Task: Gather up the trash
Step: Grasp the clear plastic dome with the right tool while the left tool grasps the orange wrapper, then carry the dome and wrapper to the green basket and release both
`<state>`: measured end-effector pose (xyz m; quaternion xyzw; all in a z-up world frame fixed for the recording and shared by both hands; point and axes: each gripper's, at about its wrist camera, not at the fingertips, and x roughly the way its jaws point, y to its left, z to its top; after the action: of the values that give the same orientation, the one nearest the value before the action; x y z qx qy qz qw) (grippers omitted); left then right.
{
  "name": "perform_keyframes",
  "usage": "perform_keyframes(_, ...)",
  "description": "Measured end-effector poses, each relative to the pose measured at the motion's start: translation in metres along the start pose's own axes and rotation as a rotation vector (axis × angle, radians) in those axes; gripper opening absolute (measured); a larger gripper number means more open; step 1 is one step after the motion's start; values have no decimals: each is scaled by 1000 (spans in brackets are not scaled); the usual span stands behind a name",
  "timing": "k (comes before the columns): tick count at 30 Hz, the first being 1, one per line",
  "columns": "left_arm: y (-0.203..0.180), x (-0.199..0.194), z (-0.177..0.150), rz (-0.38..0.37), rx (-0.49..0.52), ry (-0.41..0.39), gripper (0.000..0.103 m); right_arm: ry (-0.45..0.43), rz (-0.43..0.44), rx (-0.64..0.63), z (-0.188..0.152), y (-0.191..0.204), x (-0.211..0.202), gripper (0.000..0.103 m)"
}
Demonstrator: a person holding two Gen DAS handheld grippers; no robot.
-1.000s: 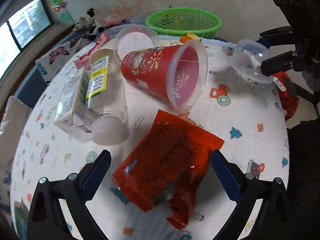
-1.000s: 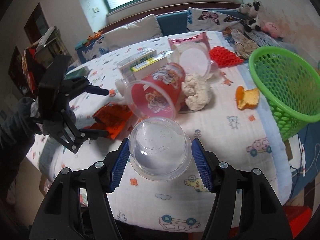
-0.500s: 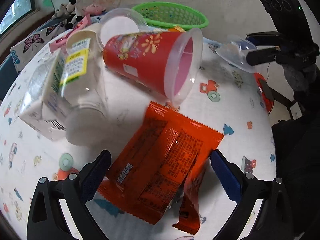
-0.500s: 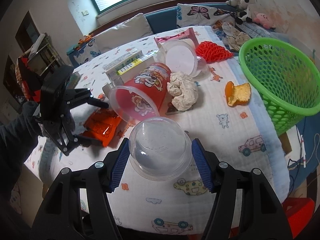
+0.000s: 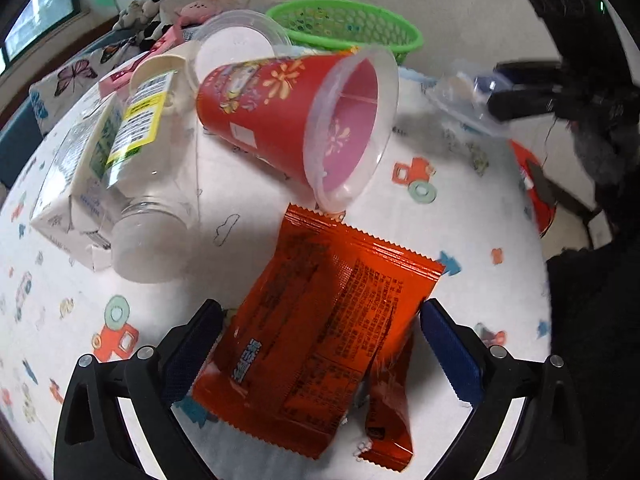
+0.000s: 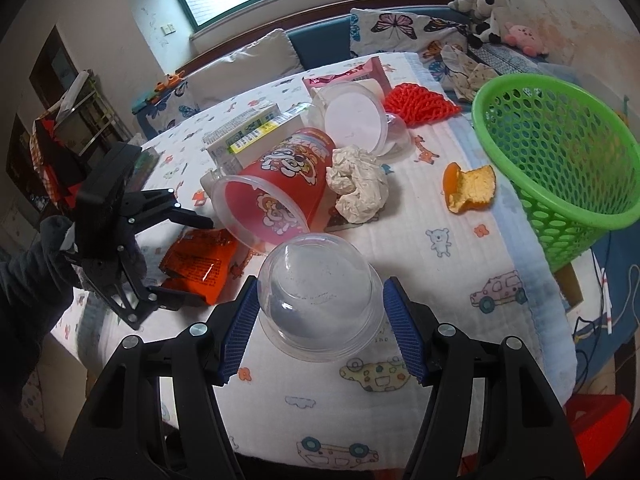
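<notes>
Table (image 6: 460, 280): printed cloth, unchanged.
L gripper (image 5: 320, 344): spread, now straddling orange wrapper (image 5: 320, 344), nearer than before.
R gripper (image 6: 320, 328): still pinching clear dome lid (image 6: 316, 296) beside wrapper.

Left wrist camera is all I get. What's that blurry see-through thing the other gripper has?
Observer: A clear dome lid, clamped in the right gripper's jaws.
Operator: Is anything hiding behind the red cup?
Observer: Yes, a crumpled white tissue lies right beside it.
Operator: Anything by the green basket?
Observer: An orange peel lies on the tablecloth beside it, not inside.
</notes>
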<state>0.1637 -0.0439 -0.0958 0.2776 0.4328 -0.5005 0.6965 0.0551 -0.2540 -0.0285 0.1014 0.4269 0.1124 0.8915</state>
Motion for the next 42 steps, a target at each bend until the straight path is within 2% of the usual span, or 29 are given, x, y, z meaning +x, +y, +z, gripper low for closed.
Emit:
perform_keyframes(4, -4, 2, 3, 34, -8, 0, 92, -13, -5, 7, 0, -5, -5, 64)
perform_keyframes(6, -6, 1, 5, 61, -27, -9, 83, -19, -7, 17, 1, -10, -7, 64)
perform_keyframes(9, -7, -4, 5, 78, -101, -34, 70, -29, -15, 31, 4, -18, -10, 64)
perform_keyframes(17, -9, -22, -14, 113, -267, -95, 45, -52, -22, 48, 8, -35, -17, 64)
perform_keyframes(22, -21, -30, -36, 148, -344, -122, 35, -68, -21, 56, 10, -42, -19, 64)
perform_keyframes(24, -21, -32, -41, 148, -405, -132, 29, -77, -21, 56, 11, -44, -21, 64)
perform_keyframes(32, -31, -61, -51, 166, -540, -206, 22, -109, -38, 58, 17, -56, -31, 64)
perform_keyframes(42, -46, -120, -34, 199, -561, -307, 17, -176, -139, 89, 44, -103, -45, 64)
